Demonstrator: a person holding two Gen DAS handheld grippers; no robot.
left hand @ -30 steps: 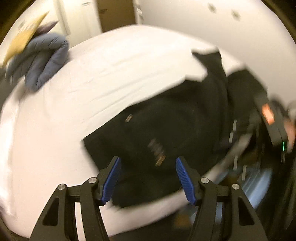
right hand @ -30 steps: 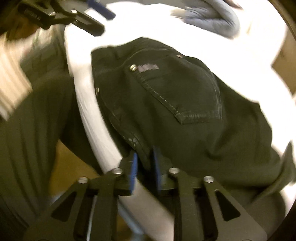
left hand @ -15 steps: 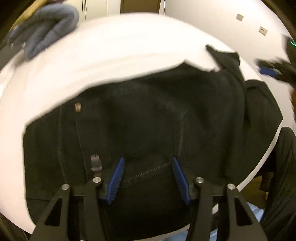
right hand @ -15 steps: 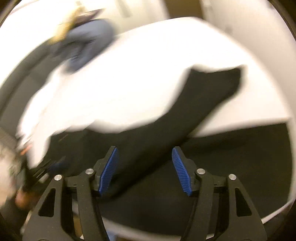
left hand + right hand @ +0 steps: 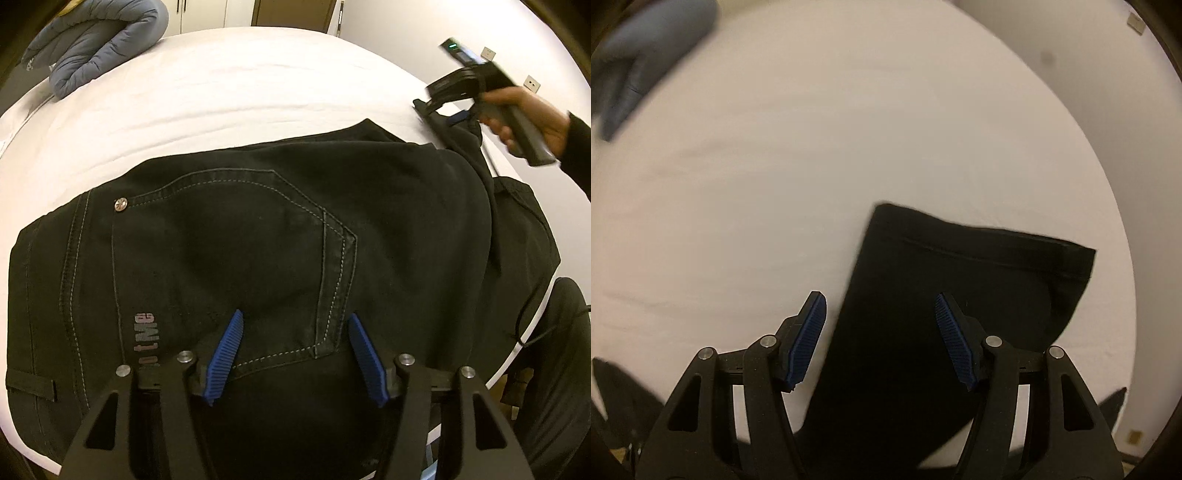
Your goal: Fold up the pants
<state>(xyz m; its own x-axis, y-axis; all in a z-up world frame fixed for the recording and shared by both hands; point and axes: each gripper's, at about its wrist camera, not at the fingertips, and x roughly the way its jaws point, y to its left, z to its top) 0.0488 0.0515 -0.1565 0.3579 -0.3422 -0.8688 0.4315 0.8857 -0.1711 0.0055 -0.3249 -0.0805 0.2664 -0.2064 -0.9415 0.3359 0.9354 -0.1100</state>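
The right gripper [image 5: 881, 332] has swung from the waist to the hem, so the pants [image 5: 258, 240] run lengthwise from the left gripper [image 5: 295, 350] toward it, both spread, gripping nothing.

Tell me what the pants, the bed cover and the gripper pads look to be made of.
Pants: black denim-like cotton, matte; pale contrast stitching round the pocket and a metal rivet suggest jeans.
Bed cover: white woven sheet, matte, faintly creased; the fibre cannot be told.
Pads: blue, finely ribbed, probably rubber or soft plastic, on black rigid fingers.
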